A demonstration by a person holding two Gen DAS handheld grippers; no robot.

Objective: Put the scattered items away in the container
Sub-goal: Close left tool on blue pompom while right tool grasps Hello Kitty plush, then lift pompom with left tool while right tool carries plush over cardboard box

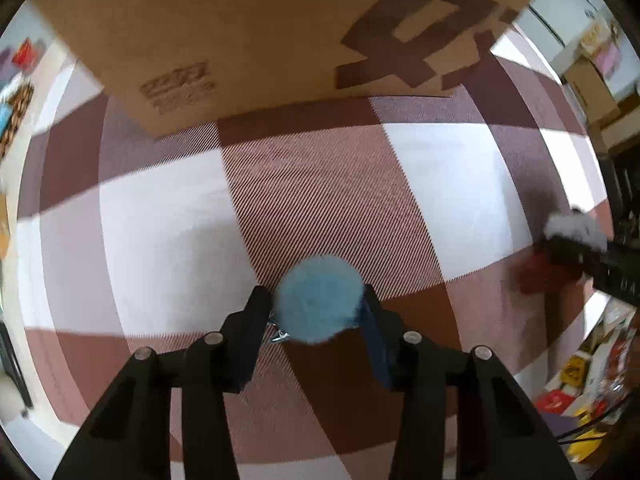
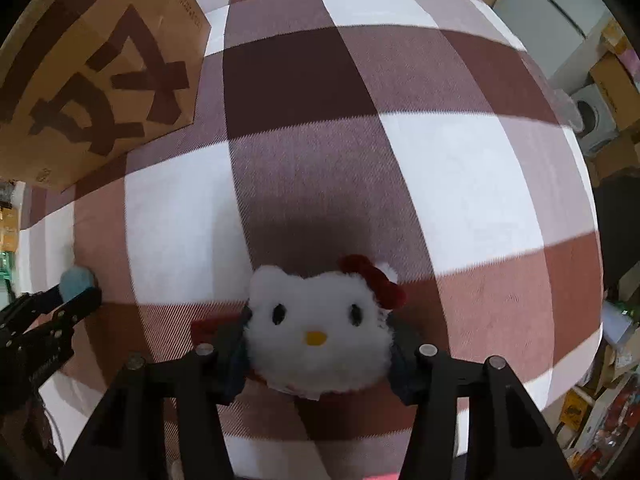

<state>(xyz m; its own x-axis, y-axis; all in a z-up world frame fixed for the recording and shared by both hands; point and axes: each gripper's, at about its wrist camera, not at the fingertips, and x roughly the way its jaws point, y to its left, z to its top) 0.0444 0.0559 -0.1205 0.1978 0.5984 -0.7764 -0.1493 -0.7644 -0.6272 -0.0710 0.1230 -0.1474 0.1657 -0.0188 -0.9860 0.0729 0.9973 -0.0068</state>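
A brown-and-white checked cloth (image 1: 320,208) fills nearly all of both views, one single sheet under everything. One cardboard box (image 1: 248,32) sits on it, taking the upper part of the left wrist view and the upper left corner of the right wrist view; dark tape strips cross its side, and its long edge runs roughly left to right across the top of the left wrist view. Two soft toys are in sight. The larger is one white plush cat head (image 2: 318,332), low in the centre of the right wrist view, face turned toward the camera and upright, with two black eyes, one yellow nose and one red bow on its upper right; it is a little wider than tall. The right gripper (image 2: 318,344) is clamped on it, one finger pressing each side. The smaller toy is one round blue pompom (image 1: 320,300), low in the centre of the left wrist view, with no clear long axis and a small metal clip under it. The left gripper (image 1: 318,312) grips it between both fingers. Both toys are outside the box, well apart from it.
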